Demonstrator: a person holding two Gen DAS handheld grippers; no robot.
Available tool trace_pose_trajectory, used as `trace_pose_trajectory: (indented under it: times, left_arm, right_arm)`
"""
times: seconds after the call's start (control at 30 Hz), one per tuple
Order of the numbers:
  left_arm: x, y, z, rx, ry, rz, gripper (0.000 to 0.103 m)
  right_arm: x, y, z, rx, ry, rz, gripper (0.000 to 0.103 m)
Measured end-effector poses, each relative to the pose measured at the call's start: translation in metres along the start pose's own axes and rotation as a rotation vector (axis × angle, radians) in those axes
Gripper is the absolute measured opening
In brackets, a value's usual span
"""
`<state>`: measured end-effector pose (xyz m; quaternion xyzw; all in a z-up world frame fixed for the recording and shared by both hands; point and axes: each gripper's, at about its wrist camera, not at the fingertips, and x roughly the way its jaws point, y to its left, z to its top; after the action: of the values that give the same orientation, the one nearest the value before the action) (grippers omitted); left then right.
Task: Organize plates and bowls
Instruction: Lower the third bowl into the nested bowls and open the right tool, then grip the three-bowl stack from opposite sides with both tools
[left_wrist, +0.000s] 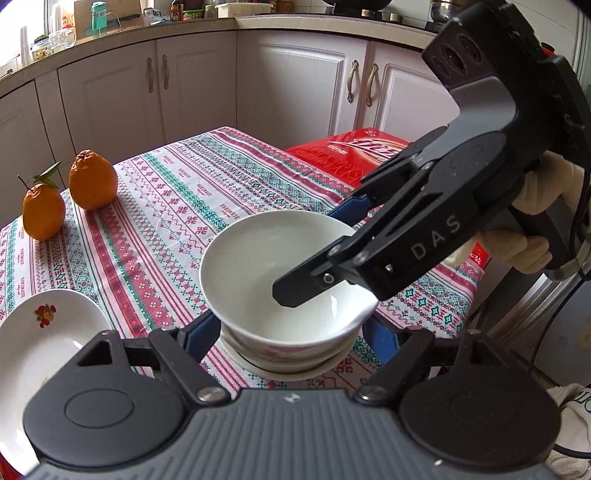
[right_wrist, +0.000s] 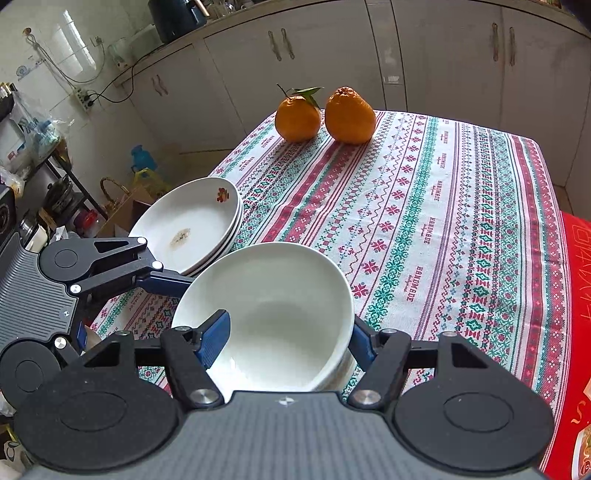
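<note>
Now bowl (right_wrist: 269, 317) sits atop a bowl stack on the cloth (right_wrist: 443, 221), near edge. R gripper (right_wrist: 286, 338) straddles its rim, one finger inside, one outside; can't tell if pinching. L gripper (left_wrist: 291, 325) spread wide round stack w/o touching. Plates (right_wrist: 192, 225) stacked just beside; 2 oranges (right_wrist: 325, 114) at far side.

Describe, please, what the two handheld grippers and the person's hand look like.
Both grippers are black linkage frames with silver pivot screws, round black discs and a ribbed grey body. The left gripper has blue fingers; the right gripper bears white "DAS" lettering, with a black cable behind. A cream glove covers the hand.
</note>
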<state>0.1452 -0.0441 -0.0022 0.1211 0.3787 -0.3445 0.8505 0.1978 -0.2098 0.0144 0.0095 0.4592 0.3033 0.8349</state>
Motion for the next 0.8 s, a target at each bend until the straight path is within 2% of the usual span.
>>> trace_pose_trajectory:
  times: [0.33,0.53,0.63,0.8]
  left_arm:
    - [0.004,0.001,-0.001,0.005,0.012,0.008,0.085]
    - [0.004,0.002,-0.005,-0.004,0.005,0.001,0.094]
    - [0.001,0.004,-0.005,-0.013,0.0,-0.007,0.095]
    - [-0.007,0.004,-0.01,-0.023,-0.008,0.004,0.097]
  right_arm:
    - [0.001,0.001,-0.002,-0.021,-0.011,-0.004,0.073]
    - [-0.002,0.001,-0.004,-0.027,-0.026,0.017,0.084]
    - [-0.007,0.002,-0.006,-0.036,-0.044,0.018,0.091]
    - [-0.021,0.007,-0.013,-0.078,-0.11,0.018,0.094]
